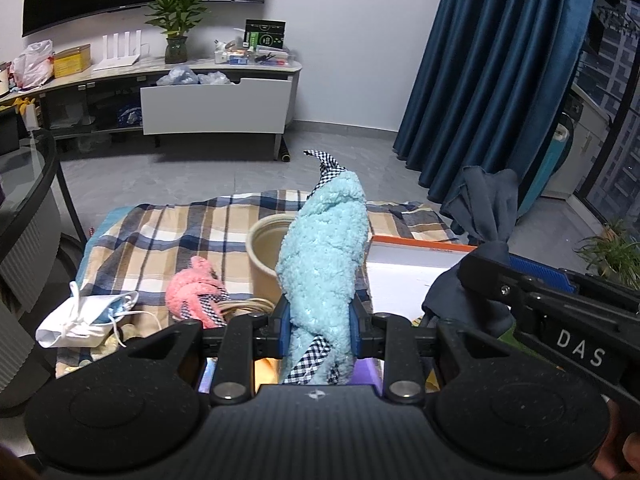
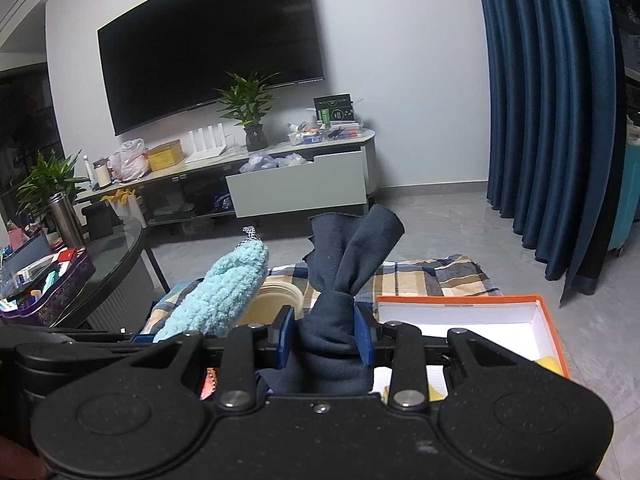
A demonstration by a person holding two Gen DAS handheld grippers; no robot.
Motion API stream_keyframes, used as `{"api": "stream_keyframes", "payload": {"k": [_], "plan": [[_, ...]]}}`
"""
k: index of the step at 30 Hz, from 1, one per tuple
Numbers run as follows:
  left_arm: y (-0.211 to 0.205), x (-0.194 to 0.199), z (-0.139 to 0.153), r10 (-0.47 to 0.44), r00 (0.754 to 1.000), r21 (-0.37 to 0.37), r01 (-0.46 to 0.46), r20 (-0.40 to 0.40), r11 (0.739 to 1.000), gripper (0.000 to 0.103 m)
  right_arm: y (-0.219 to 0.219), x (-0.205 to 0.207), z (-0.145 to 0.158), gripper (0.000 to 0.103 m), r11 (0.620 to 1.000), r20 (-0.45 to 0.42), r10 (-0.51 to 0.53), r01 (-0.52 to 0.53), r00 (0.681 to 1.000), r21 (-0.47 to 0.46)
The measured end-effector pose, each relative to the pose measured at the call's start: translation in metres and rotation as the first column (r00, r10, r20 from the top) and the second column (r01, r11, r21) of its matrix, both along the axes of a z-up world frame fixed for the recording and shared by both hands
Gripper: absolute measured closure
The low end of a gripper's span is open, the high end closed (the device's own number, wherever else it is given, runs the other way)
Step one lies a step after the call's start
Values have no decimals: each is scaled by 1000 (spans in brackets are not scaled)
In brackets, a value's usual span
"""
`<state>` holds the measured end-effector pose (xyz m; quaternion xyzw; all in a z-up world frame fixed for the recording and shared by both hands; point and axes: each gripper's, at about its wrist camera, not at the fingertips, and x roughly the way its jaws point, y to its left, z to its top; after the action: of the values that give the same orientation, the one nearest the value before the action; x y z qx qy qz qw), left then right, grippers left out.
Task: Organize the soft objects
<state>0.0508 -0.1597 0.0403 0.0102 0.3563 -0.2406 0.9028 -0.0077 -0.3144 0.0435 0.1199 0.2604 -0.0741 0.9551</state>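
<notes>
fluffy light-blue cloth [image 1: 322, 256], checked lining, frame centre: clamped upright in left hand-held gripper [image 1: 320, 326]. dark navy cloth [image 2: 340, 320], smooth, bunched, frame centre: clamped in right hand-held gripper [image 2: 325, 334]. pink fluffy cloth [image 1: 192, 290] on plaid blanket [image 1: 168, 232], lower left.

fluffy cloths: 2 — blue [image 1: 322, 264], pink [image 1: 191, 290] | navy cloth [image 2: 340, 280]: 1 | box [image 2: 548, 316]: 1 | beige pot [image 1: 262, 256]: 1

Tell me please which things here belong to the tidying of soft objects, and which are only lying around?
Part of the job:
light blue fluffy cloth in the left gripper
dark blue cloth in the right gripper
pink fluffy cloth
orange box
beige pot

Lying about:
face masks
television
potted plant
blue curtain
</notes>
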Motion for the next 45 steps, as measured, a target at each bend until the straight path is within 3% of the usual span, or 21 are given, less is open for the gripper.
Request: {"api": "stream_keyframes", "payload": {"k": [45], "plan": [[-76,2,-28,-160,984,32,162,-73,986,74,-70,-19,-20,62,984,-40,-176,177,984,21]]}}
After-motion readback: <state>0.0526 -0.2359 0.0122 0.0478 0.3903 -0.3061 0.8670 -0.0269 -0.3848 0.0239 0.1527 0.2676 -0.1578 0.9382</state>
